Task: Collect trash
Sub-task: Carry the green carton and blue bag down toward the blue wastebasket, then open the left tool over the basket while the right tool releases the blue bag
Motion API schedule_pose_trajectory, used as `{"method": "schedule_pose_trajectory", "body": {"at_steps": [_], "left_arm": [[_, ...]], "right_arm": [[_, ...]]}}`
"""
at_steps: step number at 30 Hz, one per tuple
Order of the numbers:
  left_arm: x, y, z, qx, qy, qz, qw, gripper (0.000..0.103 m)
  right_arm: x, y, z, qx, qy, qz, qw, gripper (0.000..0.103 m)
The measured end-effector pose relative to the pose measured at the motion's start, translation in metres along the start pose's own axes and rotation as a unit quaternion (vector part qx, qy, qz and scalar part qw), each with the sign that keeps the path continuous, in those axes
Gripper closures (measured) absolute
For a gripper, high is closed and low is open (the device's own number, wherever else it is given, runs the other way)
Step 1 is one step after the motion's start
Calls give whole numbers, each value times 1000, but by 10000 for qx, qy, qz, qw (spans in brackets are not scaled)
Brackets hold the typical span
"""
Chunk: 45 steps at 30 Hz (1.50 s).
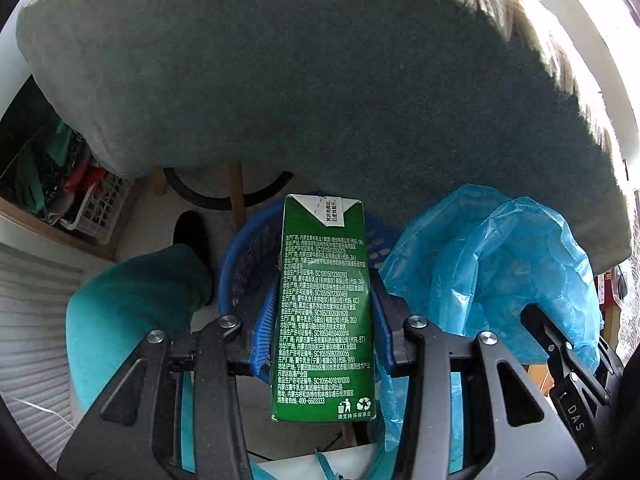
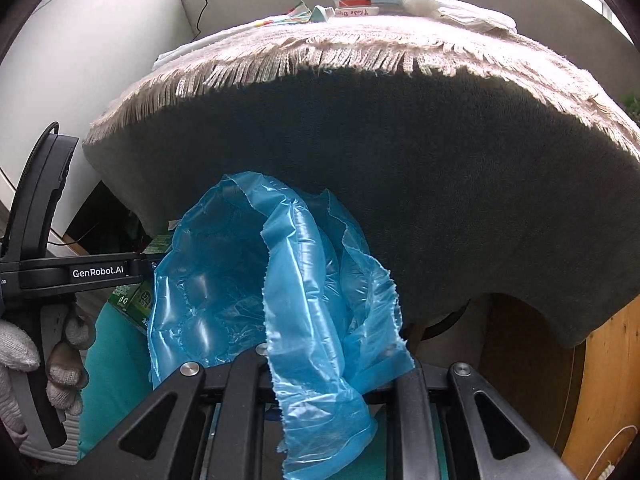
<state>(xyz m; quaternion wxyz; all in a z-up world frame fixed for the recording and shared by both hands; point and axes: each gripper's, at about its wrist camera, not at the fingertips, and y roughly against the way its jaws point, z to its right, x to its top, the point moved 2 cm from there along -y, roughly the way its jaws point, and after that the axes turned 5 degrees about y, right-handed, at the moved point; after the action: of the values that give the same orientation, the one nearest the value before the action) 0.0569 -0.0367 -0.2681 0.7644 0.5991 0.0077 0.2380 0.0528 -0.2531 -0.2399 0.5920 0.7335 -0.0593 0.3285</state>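
My left gripper (image 1: pixel 322 332) is shut on a green drink carton (image 1: pixel 323 308) with white print, held upright between its blue pads. It hangs above a blue mesh basket (image 1: pixel 244 264), just left of a blue plastic trash bag (image 1: pixel 492 264). My right gripper (image 2: pixel 320 380) is shut on the rim of the trash bag (image 2: pixel 248 280) and holds it open below the table edge. The carton (image 2: pixel 136 300) shows partly behind the bag's left side in the right wrist view, with the left gripper's body beside it. The right fingertips are hidden under the bag plastic.
A round table with a dark green fringed cloth (image 1: pixel 320 80) overhangs both grippers. On top lie a white cloth (image 2: pixel 452 8), a tube and paper items (image 2: pixel 320 12). A white crate of clutter (image 1: pixel 96 208) sits at left. A teal cushion (image 1: pixel 132 304) is below left. A wooden panel (image 2: pixel 600 380) stands at right.
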Motion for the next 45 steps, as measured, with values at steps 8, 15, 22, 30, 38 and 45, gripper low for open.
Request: {"method": "schedule_pose_trajectory", "body": {"at_steps": [8, 15, 22, 30, 38, 45], "left_arm": [[-1, -12, 1, 121, -2, -119, 9999, 61], [-3, -19, -4, 187, -8, -187, 9997, 60], [-2, -20, -6, 158, 9, -157, 9998, 41], [0, -20, -5, 138, -32, -191, 9997, 38], [2, -14, 0, 104, -77, -112, 9999, 37], [6, 6, 1, -99, -247, 2, 9996, 37]], "right_arm": [[12, -20, -9, -40, 53, -155, 9999, 82], [17, -31, -17, -58, 97, -220, 9997, 81], [18, -44, -20, -30, 105, -316, 9994, 67], [20, -42, -17, -105, 87, -292, 9995, 41], [17, -38, -13, -146, 57, -247, 9996, 32], [24, -23, -2, -17, -24, -105, 9999, 29]]}}
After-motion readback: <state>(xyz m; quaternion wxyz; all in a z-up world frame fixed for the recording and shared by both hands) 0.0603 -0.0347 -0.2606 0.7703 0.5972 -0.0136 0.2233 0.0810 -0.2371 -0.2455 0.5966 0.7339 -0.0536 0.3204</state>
